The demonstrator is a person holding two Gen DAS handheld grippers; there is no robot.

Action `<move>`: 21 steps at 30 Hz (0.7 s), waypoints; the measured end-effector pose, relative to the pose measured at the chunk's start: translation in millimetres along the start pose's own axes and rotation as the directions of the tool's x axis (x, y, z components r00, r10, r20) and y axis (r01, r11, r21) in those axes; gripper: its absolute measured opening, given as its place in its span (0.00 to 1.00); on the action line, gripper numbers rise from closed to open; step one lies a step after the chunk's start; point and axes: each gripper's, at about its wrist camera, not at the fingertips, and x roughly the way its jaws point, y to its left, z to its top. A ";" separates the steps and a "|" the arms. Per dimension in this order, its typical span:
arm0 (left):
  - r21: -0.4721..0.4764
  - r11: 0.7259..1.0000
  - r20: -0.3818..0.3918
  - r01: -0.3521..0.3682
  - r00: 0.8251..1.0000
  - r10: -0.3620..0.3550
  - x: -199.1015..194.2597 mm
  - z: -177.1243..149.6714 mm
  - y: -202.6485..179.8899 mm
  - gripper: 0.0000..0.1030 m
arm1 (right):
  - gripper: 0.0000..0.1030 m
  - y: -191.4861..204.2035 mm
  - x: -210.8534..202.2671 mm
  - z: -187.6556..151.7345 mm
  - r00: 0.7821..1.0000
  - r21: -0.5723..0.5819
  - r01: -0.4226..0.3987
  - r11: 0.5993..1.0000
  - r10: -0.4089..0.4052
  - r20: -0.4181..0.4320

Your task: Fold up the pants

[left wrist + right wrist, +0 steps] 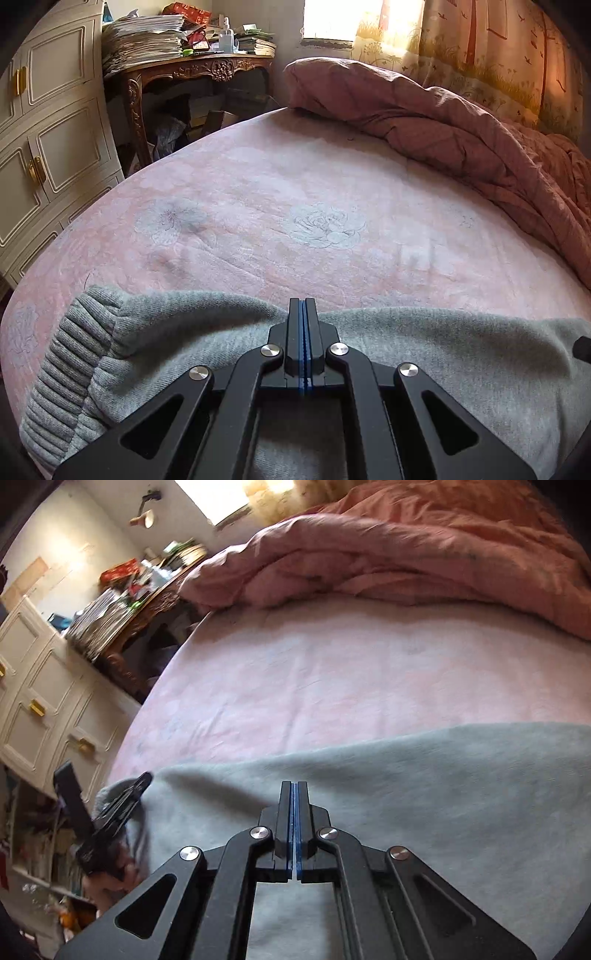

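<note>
Left wrist view: left hand-held gripper (303, 301) clenched, jaws pressed together with no cloth visibly between them, poised over grey pants (184, 332) spread across the near edge of the pink bed (277, 192); ribbed cuff (62, 365) at the pants' left end; rumpled quilt (443, 122) beyond the pants to the right; cluttered wooden surface (199, 66) past the bed's far edge. Right wrist view, blurred: right hand-held gripper (294, 784) clenched too, nothing seen in its jaws, above the same pants (424, 794); left hand-held gripper (142, 779) at the pants' left end.
</note>
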 end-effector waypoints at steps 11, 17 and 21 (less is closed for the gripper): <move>-0.007 1.000 0.012 0.006 1.000 -0.006 -0.7 -1.1 3.8 0.03 | 0.00 -27.2 53.9 36.0 0.956 0.064 0.269 0.961 -0.274 0.101; -0.007 1.000 0.014 0.008 1.000 -0.008 -0.4 -1.3 3.9 0.03 | 0.00 -51.1 -12.5 23.4 0.946 0.077 0.262 0.962 -0.272 0.177; 0.001 1.000 0.015 0.000 1.000 0.000 -0.7 -1.6 2.9 0.03 | 0.00 -76.3 -54.5 12.9 0.922 0.068 0.341 0.937 -0.348 0.168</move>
